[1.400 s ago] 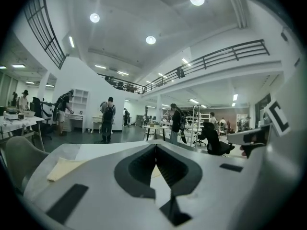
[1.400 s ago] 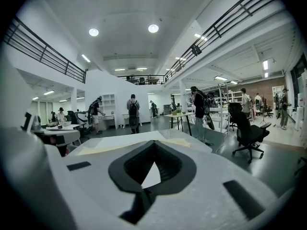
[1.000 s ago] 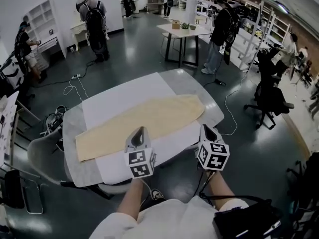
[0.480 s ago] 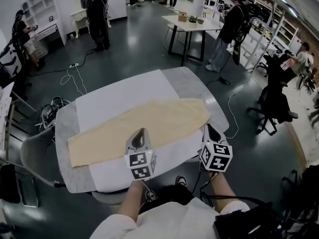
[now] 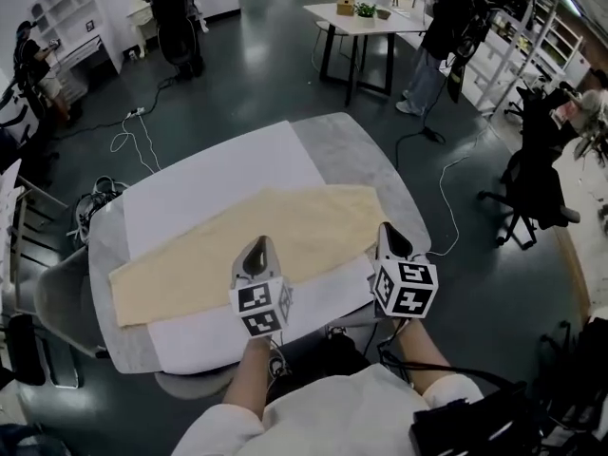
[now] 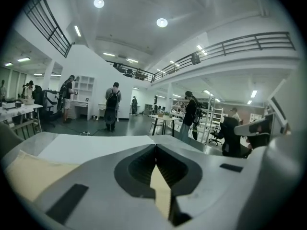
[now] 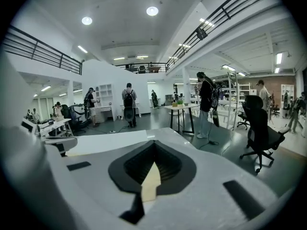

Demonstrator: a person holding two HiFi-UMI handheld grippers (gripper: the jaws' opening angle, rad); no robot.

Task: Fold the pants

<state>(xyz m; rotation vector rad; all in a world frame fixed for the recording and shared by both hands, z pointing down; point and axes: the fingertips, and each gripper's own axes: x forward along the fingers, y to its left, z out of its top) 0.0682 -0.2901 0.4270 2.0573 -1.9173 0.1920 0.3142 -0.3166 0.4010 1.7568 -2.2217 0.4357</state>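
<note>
Pants (image 5: 237, 240), cream, lie flat and spread out on a white sheet (image 5: 209, 183) that covers the middle of a grey, round-cornered table (image 5: 351, 150). They run slantwise from the near left corner towards the right edge. The wider end is at the right, and the narrow end stops just short of the left edge. The near long side runs close to the table's near edge.

Left gripper (image 5: 255, 248) is held over the near side of the pants, about midway along them. Its jaws are closed together with the tips meeting. In the left gripper view, a strip of cream cloth shows through the slit below the tips of the left gripper (image 6: 156, 147). More of the pants (image 6: 33, 169) lies to the left.

Right gripper (image 5: 388, 232) is held at the near right end of the pants, beside the table's right edge, and well apart from the left one. Its jaws are likewise closed tip to tip. In the right gripper view, cream cloth shows through the gap behind the tips of the right gripper (image 7: 153, 145).

Beyond the table stand a second table (image 5: 366, 17), an office chair (image 5: 532, 183) and several people (image 5: 176, 8) on a dark floor.
</note>
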